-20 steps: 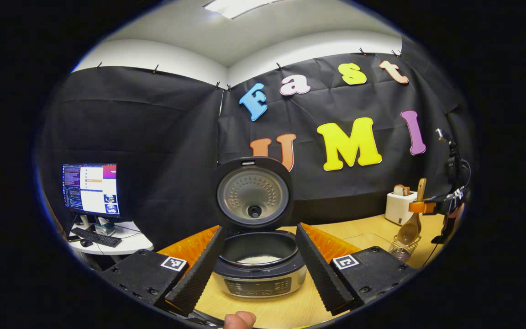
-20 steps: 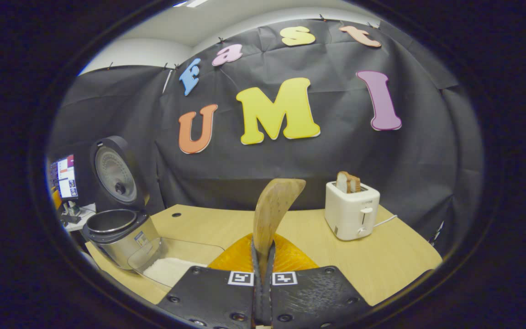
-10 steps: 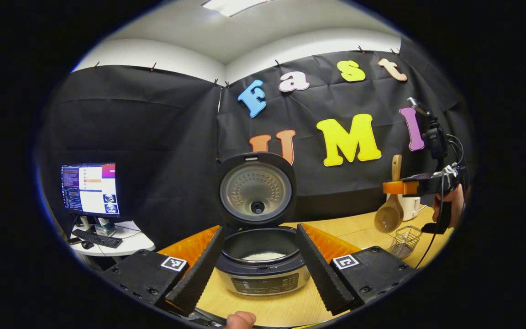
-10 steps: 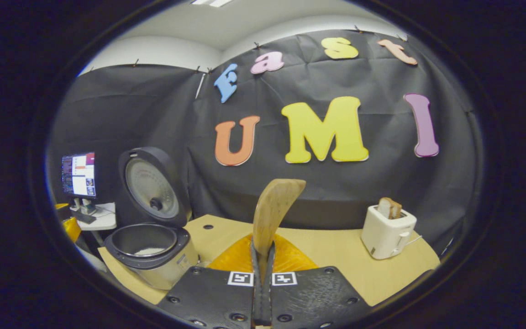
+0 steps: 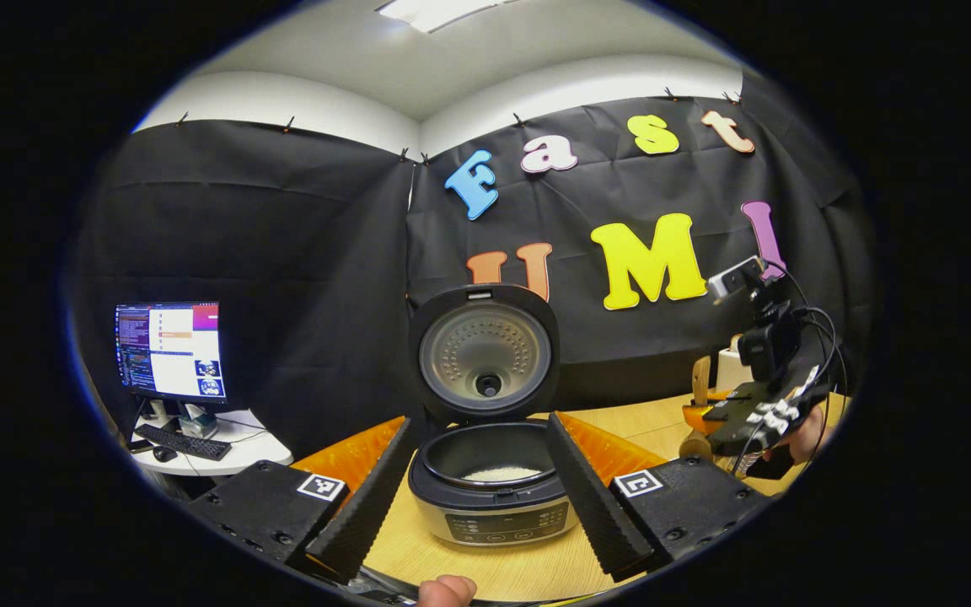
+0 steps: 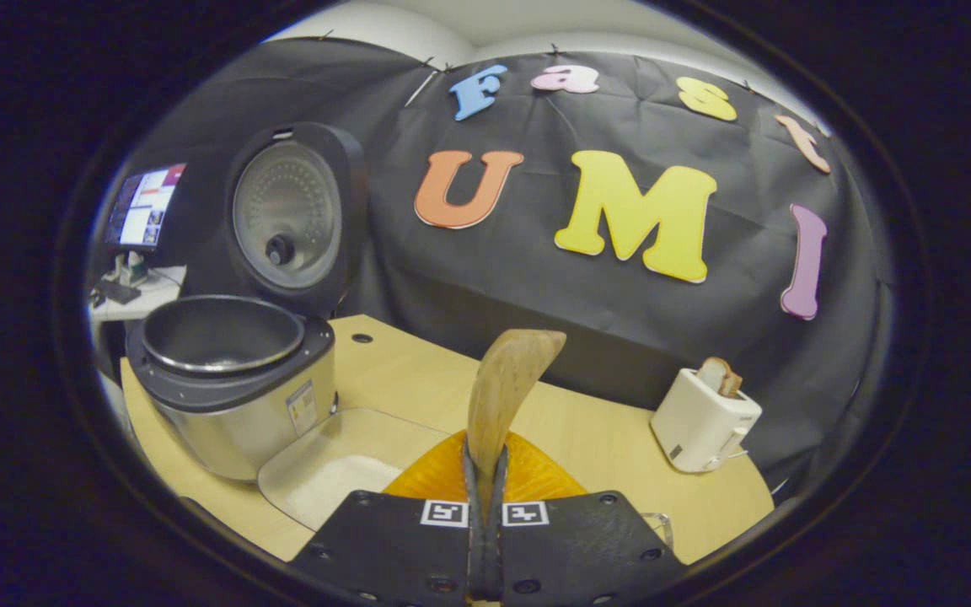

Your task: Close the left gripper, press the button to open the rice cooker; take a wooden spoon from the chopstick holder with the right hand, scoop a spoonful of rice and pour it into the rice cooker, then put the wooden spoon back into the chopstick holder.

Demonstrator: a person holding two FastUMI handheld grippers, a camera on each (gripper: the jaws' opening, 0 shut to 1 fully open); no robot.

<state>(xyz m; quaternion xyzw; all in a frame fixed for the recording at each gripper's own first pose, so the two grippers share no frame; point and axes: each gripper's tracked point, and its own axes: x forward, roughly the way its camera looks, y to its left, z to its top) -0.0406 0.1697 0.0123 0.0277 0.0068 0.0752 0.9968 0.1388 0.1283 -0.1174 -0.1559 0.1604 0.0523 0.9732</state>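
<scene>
The rice cooker [image 5: 494,506] stands in front of me with its lid [image 5: 485,358] raised and some white rice [image 5: 502,474] in the pot. My left gripper [image 5: 479,421] is open, its fingers framing the cooker and holding nothing. My right gripper [image 6: 485,459] is shut on the handle of the wooden spoon [image 6: 506,388], whose end sticks up past the fingers. In the left gripper view the right gripper [image 5: 755,413] hangs low at the right with the spoon [image 5: 699,384]. The cooker [image 6: 233,379] sits to the left of the spoon, and a clear tray [image 6: 342,459] of rice lies just below and left of it.
A white toaster [image 6: 705,417] with a slice of bread stands at the right on the wooden table [image 6: 418,379]. A monitor [image 5: 169,350] and a keyboard sit on a side desk at the left. A thumb [image 5: 443,590] shows at the bottom edge.
The right gripper has come down and tilted forward with the spoon, moving closer to the cooker and the rice tray. The left gripper has hardly moved and stays open.
</scene>
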